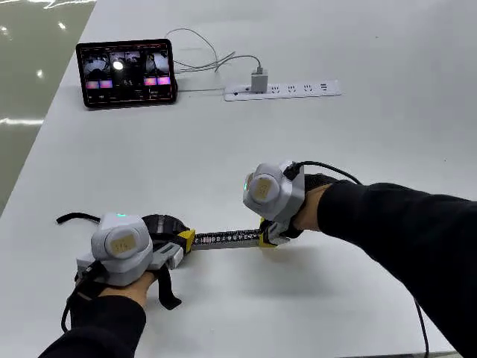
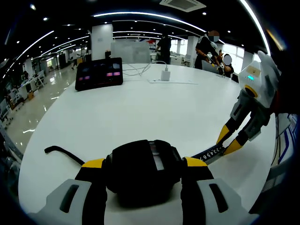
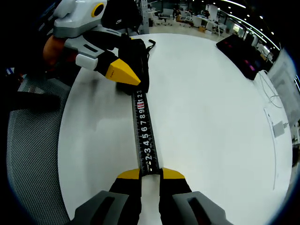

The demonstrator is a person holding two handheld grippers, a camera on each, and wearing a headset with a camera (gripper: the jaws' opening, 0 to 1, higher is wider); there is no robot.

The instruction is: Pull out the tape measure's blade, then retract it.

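The pull-out looks to be the step in hand. At lower centre, the left tongs (image 2: 144, 162) clamp the tape measure (image 1: 160, 224) and the right tongs (image 3: 151, 174) pinch the blade (image 3: 144, 136) tip. The next move probably needs a straight pull with the case pinned.

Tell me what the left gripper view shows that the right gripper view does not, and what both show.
Left gripper view: people standing beyond the table, and a green light on the right gripper. Right gripper view: readable numbers on the blade, and a mesh chair. Both: the left gripper shut around the tape measure case, the right gripper pinching the drawn-out blade, the tablet, the charger.
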